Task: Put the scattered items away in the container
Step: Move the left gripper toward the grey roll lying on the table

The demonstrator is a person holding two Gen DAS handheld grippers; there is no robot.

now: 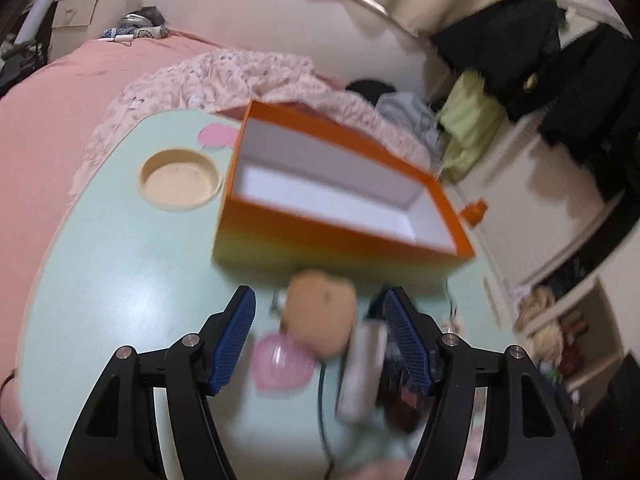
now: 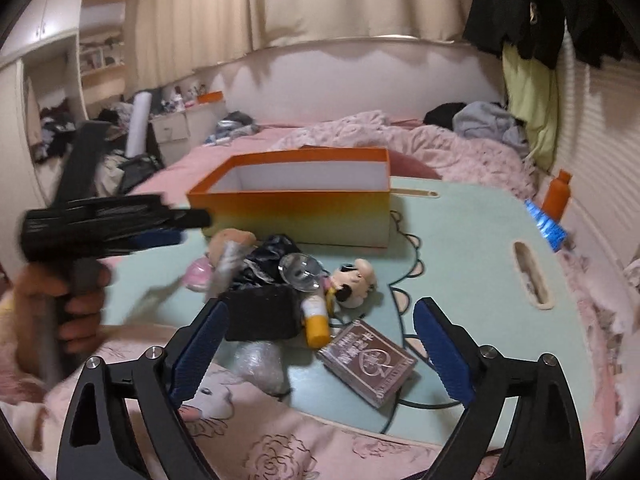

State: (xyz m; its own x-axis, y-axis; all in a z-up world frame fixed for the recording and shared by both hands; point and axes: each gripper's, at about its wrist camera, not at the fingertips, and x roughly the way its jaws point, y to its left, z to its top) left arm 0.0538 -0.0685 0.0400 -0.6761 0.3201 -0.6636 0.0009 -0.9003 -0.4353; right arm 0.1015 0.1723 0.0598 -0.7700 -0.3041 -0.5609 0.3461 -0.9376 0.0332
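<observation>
Two grippers hang with jaws apart and nothing between the pads: the left gripper low in its view over a tan plush, a pink trinket and a silver tube, the right gripper low centre before the pile on the mint lap table. Crowding is the risk: closing on the plush could catch the tube or knock pieces off the table's edge. Centre frame, the orange box shows only bare white lining.
</observation>
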